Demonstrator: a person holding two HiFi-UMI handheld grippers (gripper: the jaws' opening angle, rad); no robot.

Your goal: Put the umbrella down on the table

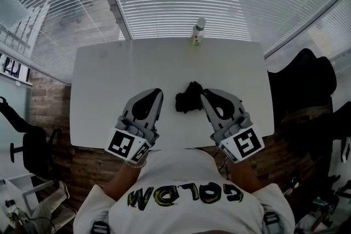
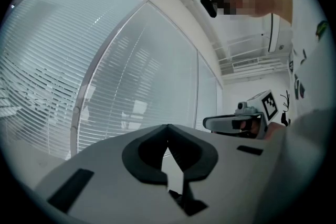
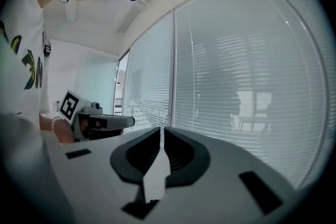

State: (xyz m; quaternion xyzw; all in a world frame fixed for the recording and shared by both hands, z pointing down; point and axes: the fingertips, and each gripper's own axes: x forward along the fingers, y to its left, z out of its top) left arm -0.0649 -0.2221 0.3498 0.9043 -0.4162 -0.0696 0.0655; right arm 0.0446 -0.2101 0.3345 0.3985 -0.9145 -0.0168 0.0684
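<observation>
The folded black umbrella (image 1: 189, 97) lies on the white table (image 1: 109, 90) just beside the tip of the right gripper (image 1: 204, 92), seen only in the head view, while the gripper views show that gripper and the left gripper (image 2: 168, 126) with jaws closed on nothing, before window blinds (image 3: 236, 60).

The umbrella (image 1: 189, 97) is laid on the table (image 1: 104, 79) between the left gripper (image 1: 158, 91) and the right gripper (image 1: 204, 92), just beside the right. A bottle (image 1: 198, 31) is set at the far edge.
</observation>
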